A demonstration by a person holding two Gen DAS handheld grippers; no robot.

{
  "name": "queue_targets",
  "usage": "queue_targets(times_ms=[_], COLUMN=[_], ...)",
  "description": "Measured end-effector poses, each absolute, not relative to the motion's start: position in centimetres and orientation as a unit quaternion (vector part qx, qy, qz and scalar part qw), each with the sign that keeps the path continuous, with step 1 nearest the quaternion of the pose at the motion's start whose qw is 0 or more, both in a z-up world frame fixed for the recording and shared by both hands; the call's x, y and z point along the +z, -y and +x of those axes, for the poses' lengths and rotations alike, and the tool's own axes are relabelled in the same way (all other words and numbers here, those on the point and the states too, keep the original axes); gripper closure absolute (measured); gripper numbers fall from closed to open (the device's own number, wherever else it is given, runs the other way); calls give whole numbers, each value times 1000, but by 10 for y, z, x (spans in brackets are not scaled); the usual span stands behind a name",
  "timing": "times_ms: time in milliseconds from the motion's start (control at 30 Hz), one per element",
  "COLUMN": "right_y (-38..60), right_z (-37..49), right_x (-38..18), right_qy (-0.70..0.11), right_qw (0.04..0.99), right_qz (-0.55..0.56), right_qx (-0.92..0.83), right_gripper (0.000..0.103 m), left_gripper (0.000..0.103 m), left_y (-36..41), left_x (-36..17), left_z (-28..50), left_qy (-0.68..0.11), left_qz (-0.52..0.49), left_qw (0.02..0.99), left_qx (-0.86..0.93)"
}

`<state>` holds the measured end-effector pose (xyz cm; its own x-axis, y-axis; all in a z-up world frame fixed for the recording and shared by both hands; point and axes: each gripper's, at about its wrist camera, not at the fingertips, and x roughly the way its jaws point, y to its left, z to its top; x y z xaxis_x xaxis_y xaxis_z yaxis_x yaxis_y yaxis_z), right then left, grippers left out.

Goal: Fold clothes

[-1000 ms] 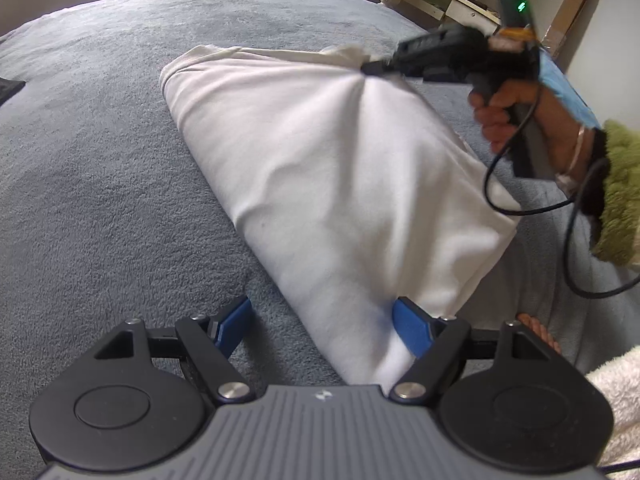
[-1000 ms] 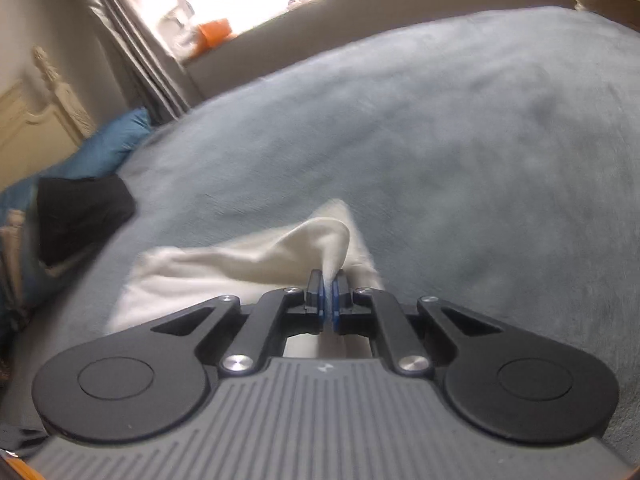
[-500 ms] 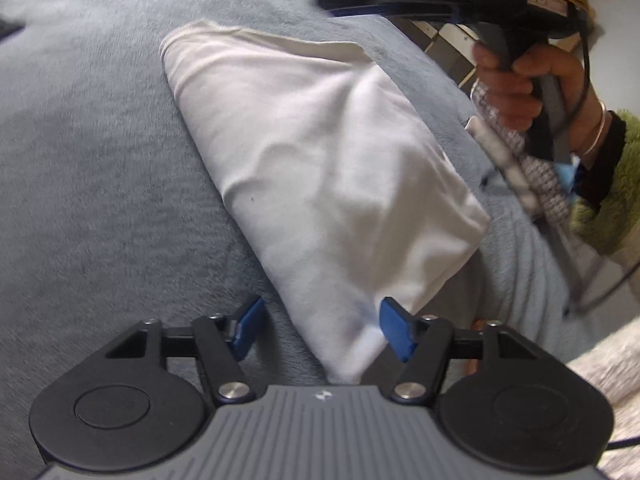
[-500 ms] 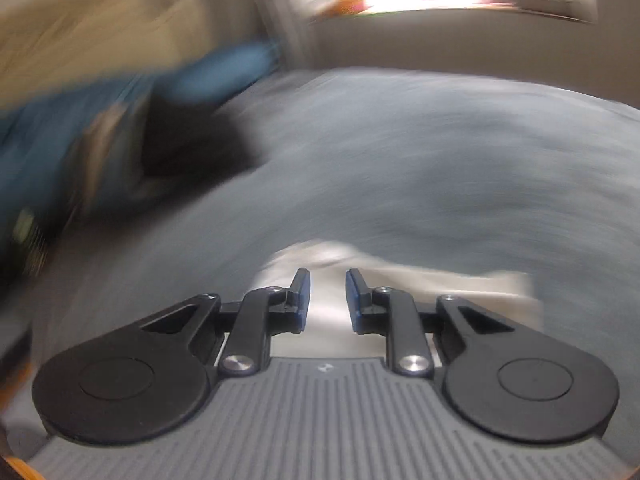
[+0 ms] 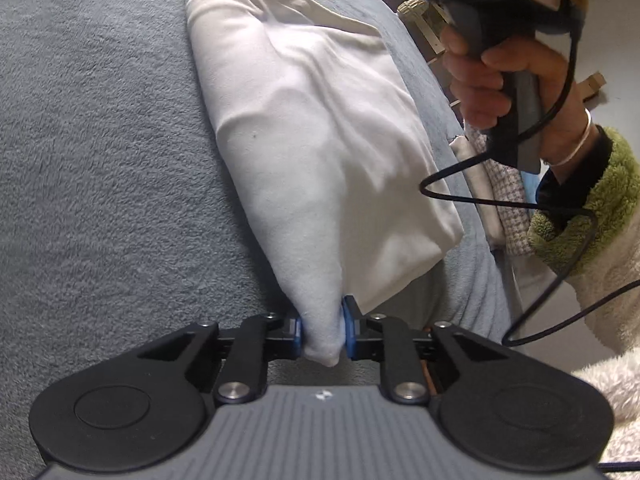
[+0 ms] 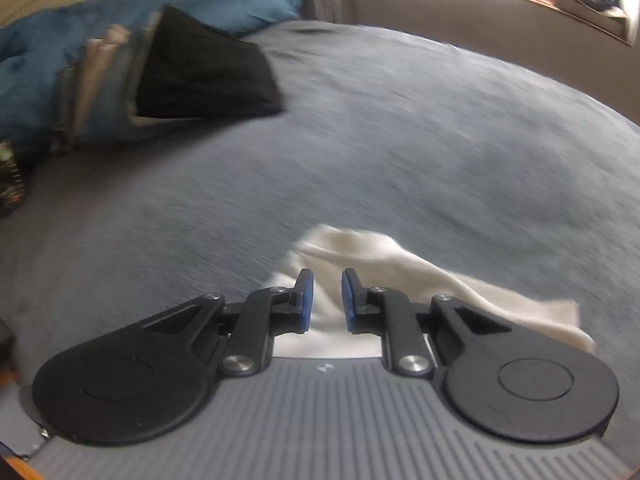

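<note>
Tongs first: my left tongs (image 5: 323, 334) have just been closing and now pinch the near corner of the white garment (image 5: 316, 132), cloth bunched between both blue pads. My right tongs (image 6: 324, 300) have opened a little in the last second and now stand narrowly apart; white cloth shows in the gap and below them, but I judge the pads are not pressing it.

From the left tongs the garment runs away toward 12 o'clock, its long axis leaning slightly toward 11, lying as a folded strip on the grey bed (image 5: 104, 168). The far end sits under my right hand (image 5: 504, 80) at about 1 o'clock. So the left tongs own the near end, and the right hand is the nearer one to the far end; I judge the next fold needs the right tongs to take a corner there.

Only the left view shows the whole strip, the pinch, and my right hand gripping its handle, with a pale stack of folded cloth (image 5: 496, 196) at 2 o'clock. Only the right view, somewhat blurred, shows the far corner of the garment (image 6: 440, 280) spreading toward 3 o'clock, plus a black folded item (image 6: 204, 76) on a blue pillow (image 6: 36, 56) at 10 o'clock.
</note>
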<state>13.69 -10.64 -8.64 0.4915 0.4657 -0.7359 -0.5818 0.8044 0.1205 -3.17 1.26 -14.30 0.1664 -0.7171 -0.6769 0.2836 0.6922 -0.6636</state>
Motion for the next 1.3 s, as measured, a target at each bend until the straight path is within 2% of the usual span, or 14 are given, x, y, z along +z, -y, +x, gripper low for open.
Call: queue_targets(times_ms=[100,167,233,433,567,700,800,1000,1133,1200,1300], right_y=[96,98,103,82,63,82,92,93,88,87,86], right_z=[153,167,178,163,191,221,202,113,79,63,63], right_x=[-111,-126,-131,-98,-128,-134,-107,-63,-102,-126,-107], right_qy=[-425,-436,-438,-408,-425,-446,-437,-409,-459,-449,-453], right_qw=[853,855,858,855,856,868,855,808,786,796,807], right_qz=[-78,-66,-33,-57,-98,-11,-5,-116,-162,-186,-166], right_qx=[292,274,265,316,276,217,279,408,382,359,340], right_gripper=[90,98,100,97,97,96,93,93,94,95,94], left_gripper=[86,86,86,86,85,85,84,85,85,85,85], left_y=[-8,-7,-8,-8,-7,-7,-8,-6,-3,1,3], left_x=[-142,-144,-145,-149,-150,-151,-153,-158,-161,-162,-162], left_z=[-36,-33,-32,-32,-34,-37,-37,-38,-36,-32,-34], left_qy=[-548,-550,-553,-556,-555,-556,-557,-556,-555,-559,-560], left_qz=[-188,-190,-197,-197,-193,-199,-205,-210,-213,-218,-221], left_qw=[742,741,737,734,735,732,729,725,725,723,723], left_qx=[-337,-336,-334,-337,-339,-339,-341,-349,-348,-343,-339])
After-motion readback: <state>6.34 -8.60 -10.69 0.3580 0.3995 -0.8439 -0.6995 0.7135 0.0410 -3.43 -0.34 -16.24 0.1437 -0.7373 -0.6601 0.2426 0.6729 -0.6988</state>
